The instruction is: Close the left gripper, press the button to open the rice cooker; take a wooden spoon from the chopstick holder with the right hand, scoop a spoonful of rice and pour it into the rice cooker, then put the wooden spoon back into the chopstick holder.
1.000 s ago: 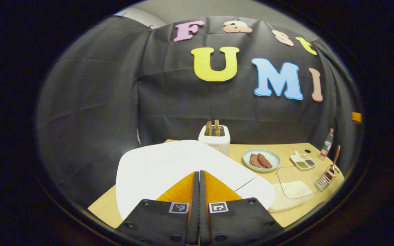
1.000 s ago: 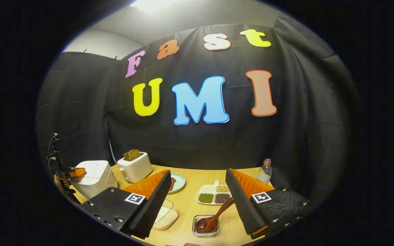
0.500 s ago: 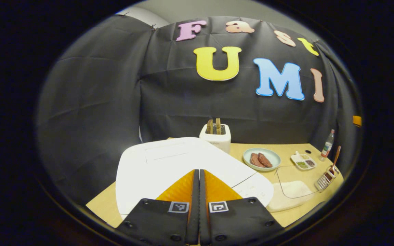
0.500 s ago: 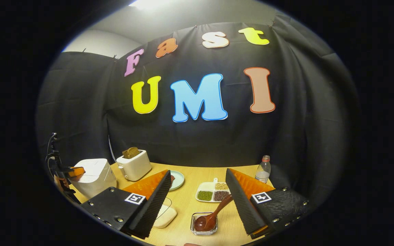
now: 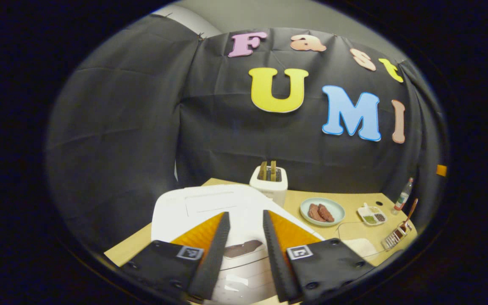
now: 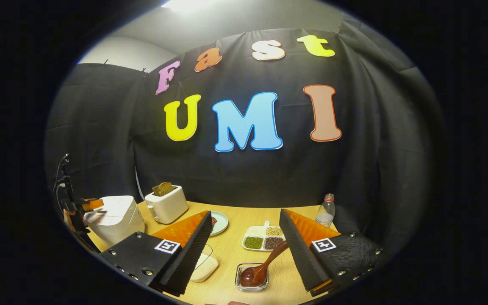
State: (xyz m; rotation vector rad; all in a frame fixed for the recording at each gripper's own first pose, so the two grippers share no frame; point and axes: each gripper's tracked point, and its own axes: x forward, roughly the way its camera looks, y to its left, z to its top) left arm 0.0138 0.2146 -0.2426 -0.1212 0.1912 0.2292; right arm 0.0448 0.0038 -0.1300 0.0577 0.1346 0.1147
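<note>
1. The left gripper (image 5: 244, 237), pressed together a second ago, now has its jaws spread above the rice cooker (image 5: 210, 203), whose lid looks unlatched.
2. The right gripper (image 6: 244, 245), jaws spread, hovers over the wooden spoon (image 6: 263, 269) in the chopstick holder (image 6: 239, 281), right of the cooker.

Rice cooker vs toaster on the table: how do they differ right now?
The rice cooker is the larger, a rounded box with a smooth top; the toaster is smaller, with bread slices standing in its slots. The rice cooker sits at the table's left end with the left gripper open above it; the toaster stands farther back, by the wall, with nothing near it. Both are white.
</note>
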